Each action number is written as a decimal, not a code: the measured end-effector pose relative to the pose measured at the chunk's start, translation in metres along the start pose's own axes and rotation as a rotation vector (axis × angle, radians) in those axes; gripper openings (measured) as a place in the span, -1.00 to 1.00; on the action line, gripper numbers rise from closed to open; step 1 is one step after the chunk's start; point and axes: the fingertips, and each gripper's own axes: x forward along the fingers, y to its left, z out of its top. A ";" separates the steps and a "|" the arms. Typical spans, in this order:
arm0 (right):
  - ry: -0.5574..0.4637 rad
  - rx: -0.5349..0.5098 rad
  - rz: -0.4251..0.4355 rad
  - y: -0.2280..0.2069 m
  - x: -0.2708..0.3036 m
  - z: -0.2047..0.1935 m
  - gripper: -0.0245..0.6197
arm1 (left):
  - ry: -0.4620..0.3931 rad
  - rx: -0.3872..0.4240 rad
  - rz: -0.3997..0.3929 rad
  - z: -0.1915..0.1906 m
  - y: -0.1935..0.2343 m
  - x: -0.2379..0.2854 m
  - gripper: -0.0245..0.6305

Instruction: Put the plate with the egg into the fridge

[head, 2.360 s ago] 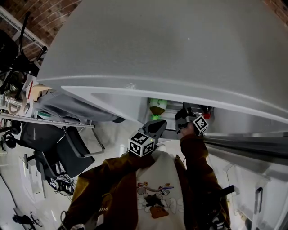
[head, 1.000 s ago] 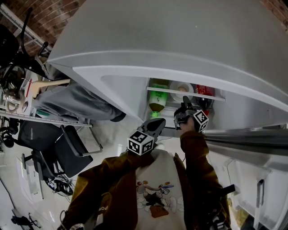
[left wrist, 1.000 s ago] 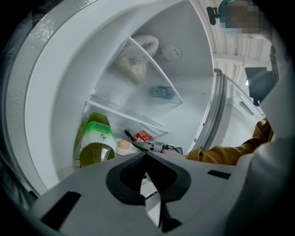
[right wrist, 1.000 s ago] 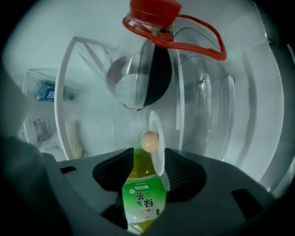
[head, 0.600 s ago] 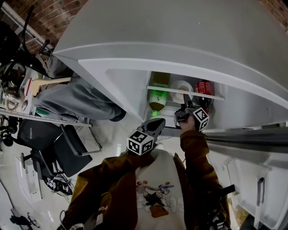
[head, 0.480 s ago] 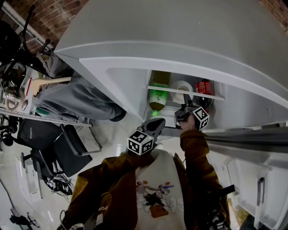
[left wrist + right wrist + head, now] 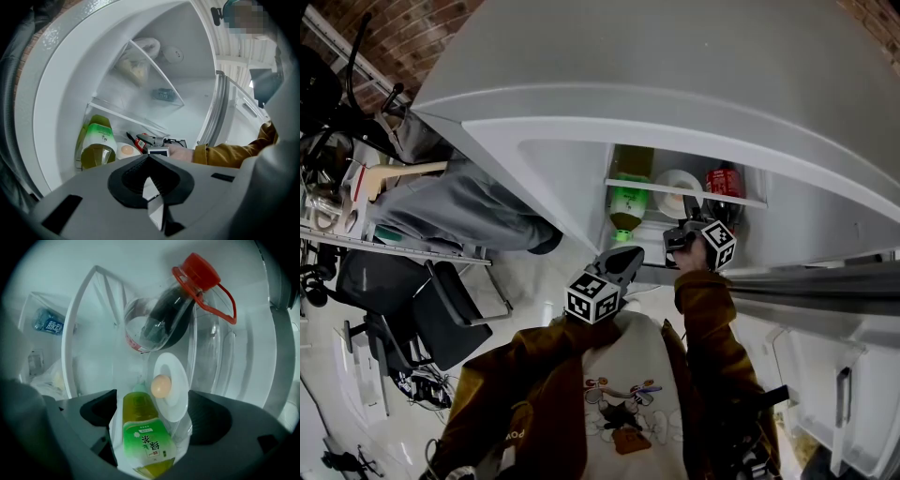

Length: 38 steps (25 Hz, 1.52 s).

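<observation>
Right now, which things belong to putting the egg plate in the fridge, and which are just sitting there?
Job: plate, egg, fridge.
Just there: green tea bottle, dark jug with red cap, blue packet.

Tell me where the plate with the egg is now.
In the head view the plate sits on the fridge shelf, between the green bottle on its left and the red-capped bottle on its right.
</observation>
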 end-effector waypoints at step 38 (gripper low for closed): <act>0.014 -0.034 0.045 0.002 -0.033 -0.007 0.88 | 0.001 -0.012 -0.006 -0.012 -0.016 -0.008 -0.91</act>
